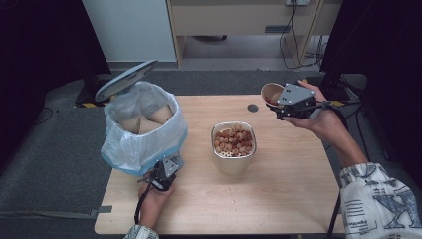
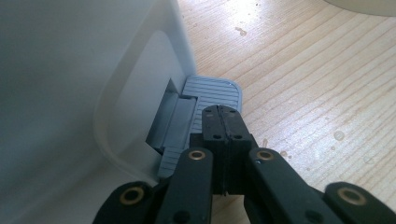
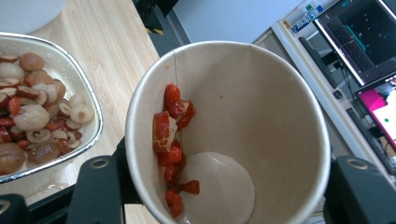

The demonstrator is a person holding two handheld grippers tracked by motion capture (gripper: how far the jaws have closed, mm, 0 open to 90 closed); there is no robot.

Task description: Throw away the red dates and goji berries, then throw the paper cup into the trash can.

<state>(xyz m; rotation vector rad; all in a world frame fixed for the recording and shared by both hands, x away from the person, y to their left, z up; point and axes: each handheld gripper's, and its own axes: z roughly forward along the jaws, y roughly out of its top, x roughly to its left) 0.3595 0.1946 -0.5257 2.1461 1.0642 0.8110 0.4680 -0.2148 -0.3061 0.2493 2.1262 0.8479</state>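
The left gripper [image 2: 224,122] rises from 6 o'clock, its 2 black jaws pressed flat together with nothing between them. Their tips rest on the ribbed grey pedal [image 2: 212,91] at the foot of the white bin [image 2: 70,84], which takes up the 9 o'clock side. Pale wooden table [image 2: 308,79] spreads toward 3 o'clock, speckled with small droplets.

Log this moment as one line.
left hand-held gripper: shut, pressing bin pedal | lid: up | right hand-held gripper: holds paper cup, tilted | red fruit pieces: inside
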